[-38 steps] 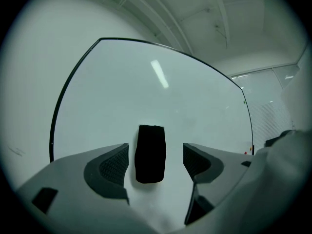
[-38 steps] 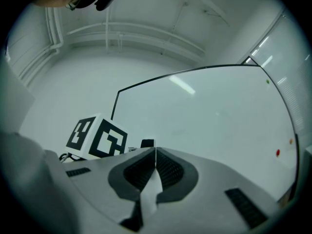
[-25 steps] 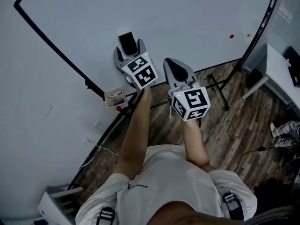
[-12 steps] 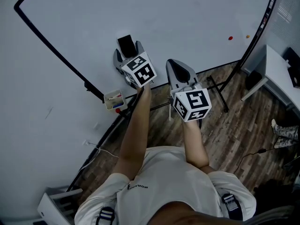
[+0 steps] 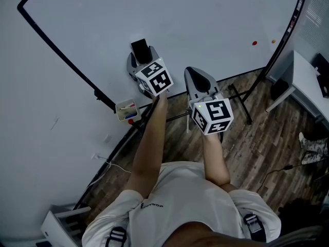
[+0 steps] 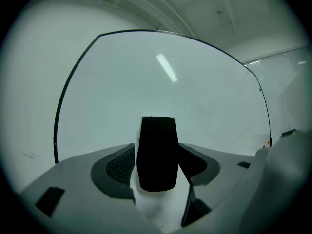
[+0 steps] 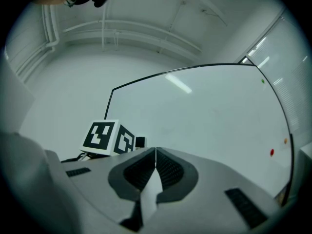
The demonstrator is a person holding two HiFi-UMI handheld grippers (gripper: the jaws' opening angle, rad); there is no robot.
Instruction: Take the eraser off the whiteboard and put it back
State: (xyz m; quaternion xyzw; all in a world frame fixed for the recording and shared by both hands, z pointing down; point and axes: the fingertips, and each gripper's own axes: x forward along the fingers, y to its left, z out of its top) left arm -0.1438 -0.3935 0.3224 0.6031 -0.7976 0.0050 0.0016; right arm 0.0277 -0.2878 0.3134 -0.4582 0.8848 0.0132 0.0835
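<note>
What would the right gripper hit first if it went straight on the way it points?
Most likely the whiteboard: the right gripper, fingers together and empty, aims at its bare surface, and nothing shows in between. How far off the board is, I cannot tell.

This looks like an office or meeting room, with a large whiteboard [image 5: 180, 24] on a black stand, a small tray [image 5: 127, 110] of markers at its frame, a white desk [image 5: 306, 84], blinds [image 5: 314, 9], a wood-look floor [image 5: 257, 138] and bare ceiling pipes [image 7: 122, 33].
</note>
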